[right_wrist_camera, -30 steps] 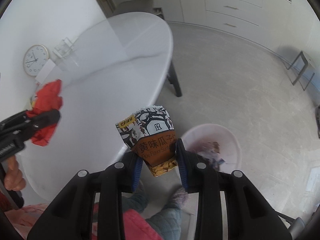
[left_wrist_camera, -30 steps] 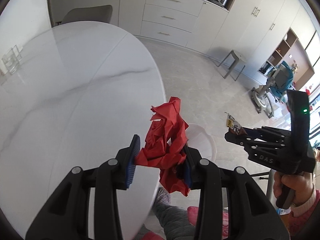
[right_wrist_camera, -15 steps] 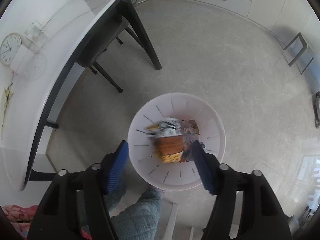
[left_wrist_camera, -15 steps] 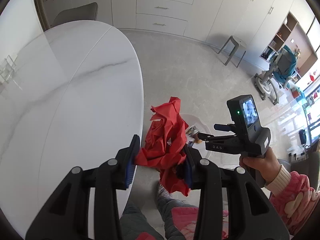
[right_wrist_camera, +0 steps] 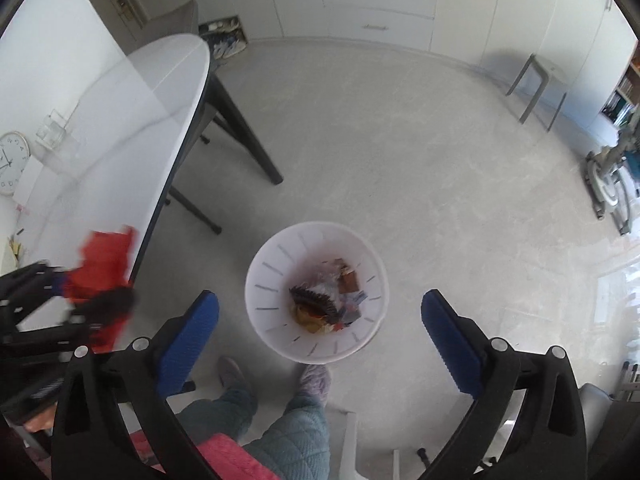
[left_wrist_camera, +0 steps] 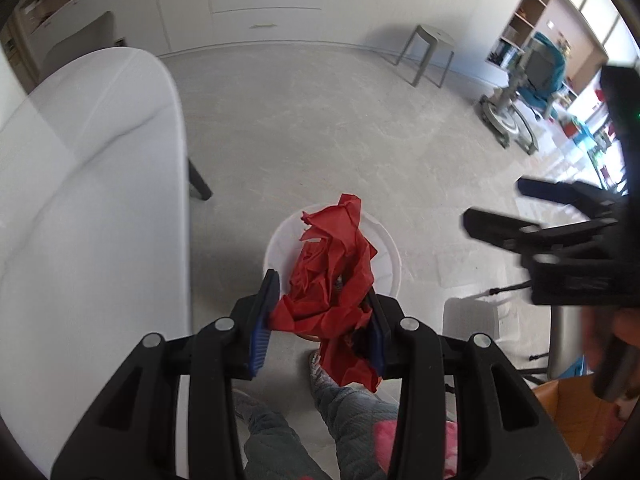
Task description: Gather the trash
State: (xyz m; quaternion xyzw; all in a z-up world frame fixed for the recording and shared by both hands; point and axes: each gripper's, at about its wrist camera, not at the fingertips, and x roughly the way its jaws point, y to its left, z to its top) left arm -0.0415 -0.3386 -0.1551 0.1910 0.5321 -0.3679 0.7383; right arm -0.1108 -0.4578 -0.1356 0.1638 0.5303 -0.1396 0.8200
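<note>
Trash is the job: crumpled red paper [left_wrist_camera: 334,276] sits clenched in the left gripper [left_wrist_camera: 320,312], hanging over the white bin [right_wrist_camera: 260,300] on the floor. In the left view the bin's rim peeks out from 10 to 2 o'clock around the paper. The wad is light and ragged, so it could drift, catch on a finger pad, or land beside the person's shoes. Spread wide and carrying nothing, the right gripper [right_wrist_camera: 320,320] hovers above the bin, which holds snack wrappers [right_wrist_camera: 326,300] heaped at its centre. The counter [right_wrist_camera: 120,128] stands at 10 o'clock.
</note>
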